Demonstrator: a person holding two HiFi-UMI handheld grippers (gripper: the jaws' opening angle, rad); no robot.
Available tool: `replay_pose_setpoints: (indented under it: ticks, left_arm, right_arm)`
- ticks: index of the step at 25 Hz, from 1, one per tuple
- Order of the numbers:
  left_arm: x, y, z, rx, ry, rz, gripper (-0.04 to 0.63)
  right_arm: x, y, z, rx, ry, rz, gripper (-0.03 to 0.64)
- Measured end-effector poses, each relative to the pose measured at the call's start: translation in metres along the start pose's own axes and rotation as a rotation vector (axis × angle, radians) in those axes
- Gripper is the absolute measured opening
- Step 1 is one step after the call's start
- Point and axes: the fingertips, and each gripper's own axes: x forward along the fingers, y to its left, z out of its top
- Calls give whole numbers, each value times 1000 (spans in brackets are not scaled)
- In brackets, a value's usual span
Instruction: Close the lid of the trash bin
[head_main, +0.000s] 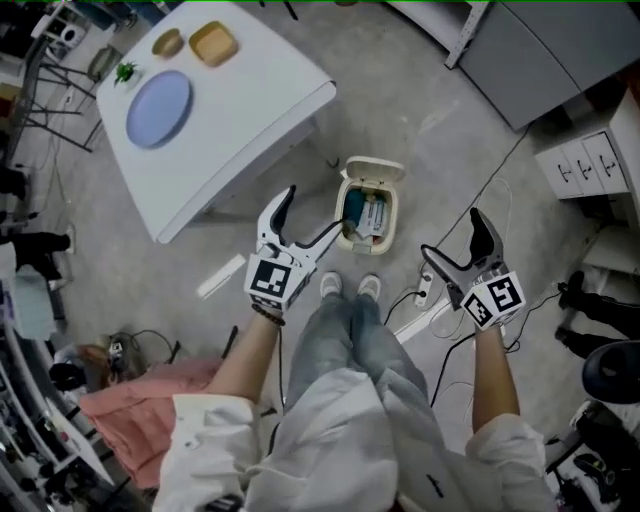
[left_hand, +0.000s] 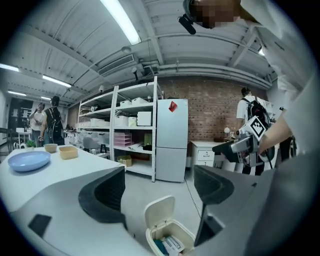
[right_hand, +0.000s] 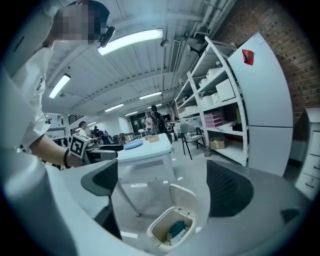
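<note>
Down on the floor, just ahead of the shoes (head_main: 331, 285): trash bin (head_main: 343, 225), cream-coloured, upright, near a table corner.
Lid (head_main: 372, 170): tipped up and back at the far edge, leaving the bin open.
Bin contents: teal item (head_main: 354, 207) beside a white printed pack (head_main: 375, 218); anything deeper not clear.
Left gripper (head_main: 316, 214): jaws spread wide, nothing between them; held above the bin's left side, clear of bin and lid.
Right gripper (head_main: 452, 236): jaws spread wide too, empty; off to the bin's right, apart from it.
Table (head_main: 250, 95): white; carrying a blue plate (head_main: 158, 108), a yellow tray (head_main: 213, 43) and a small tan bowl (head_main: 167, 42), each looking empty.
</note>
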Motion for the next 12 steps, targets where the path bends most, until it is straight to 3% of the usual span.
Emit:
replay_pose_setpoints:
  ticks: [8,9,11,12]
  left_arm:
    - [77,40,-95,-26,50,-29,441]
    - [84,45,-107,-31,50,-23,417]
    - [97,54,-131,-33,47,-15,299]
    - [103,57,-141,-32,44,-18,296]
  right_arm:
    - [78,-68,-73,20,16,-81,529]
    - [87,-73,-83,19,15,-86,510]
    - [105,-84,-102,17,17,-95,466]
    - [113,-90,-112,16,20,-100,465]
